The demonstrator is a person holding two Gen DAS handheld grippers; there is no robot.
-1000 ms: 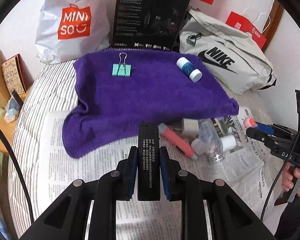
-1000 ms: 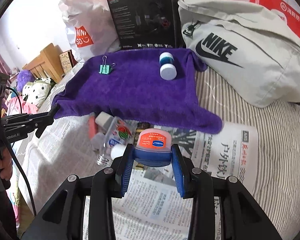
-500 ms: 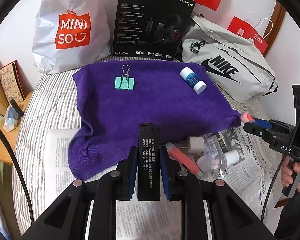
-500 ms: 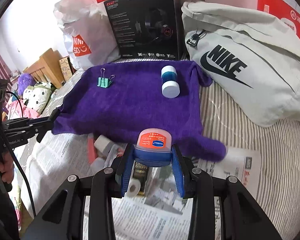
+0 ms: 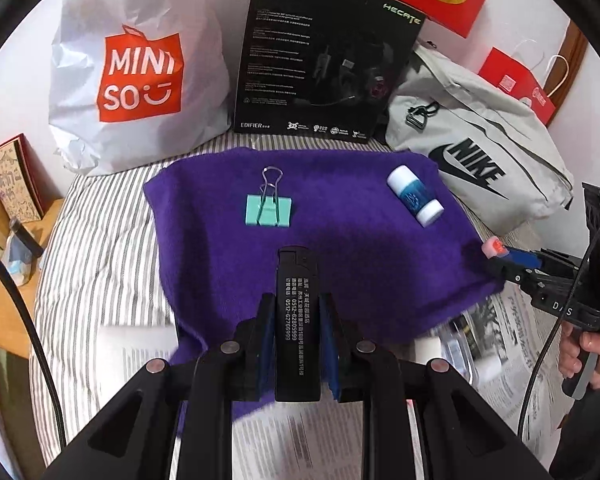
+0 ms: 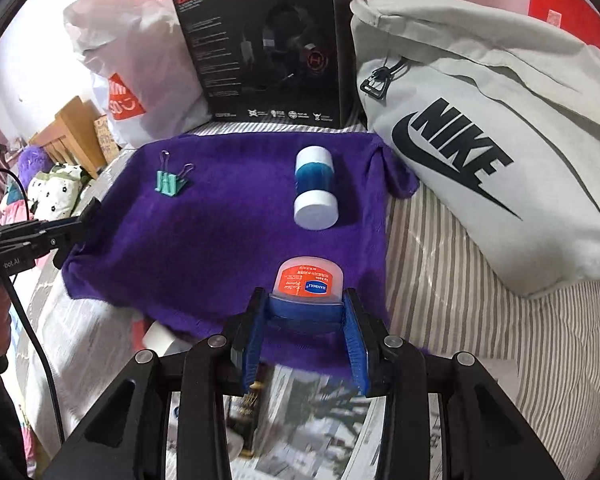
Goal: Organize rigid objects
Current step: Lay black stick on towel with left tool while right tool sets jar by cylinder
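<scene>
Over the near edge of the purple towel (image 5: 360, 240), spread on the striped bed (image 5: 96, 248), both grippers now hang with their loads. A second ago they were back over the newspaper (image 5: 512, 344) and the small pile of leftover items there; the towel has since grown in both views and the pile has slipped to the lower edge of each frame. That reads as the carry stage nearly done: two more rigid things are about to join the green binder clip (image 5: 268, 210) and the blue-and-white tube (image 5: 415, 196) already laid out on the towel, well apart from each other.

The left gripper (image 5: 298, 320) has its jaws closed narrowly on a black lighter (image 5: 297, 280), gripped by its lower half, the top end sticking forward above the cloth. The blue pads press both long sides; no gap shows.

The right gripper (image 6: 306, 312) has its jaws set wider, clamped on a small balm jar (image 6: 309, 282) with an orange label, held by its blue base so the lid faces up and forward. It hovers above the towel's near right part, in front of the tube. Whether either load touches the cloth yet I cannot tell; both look slightly raised.

Free space lies between clip and tube, and near the front edge.
</scene>
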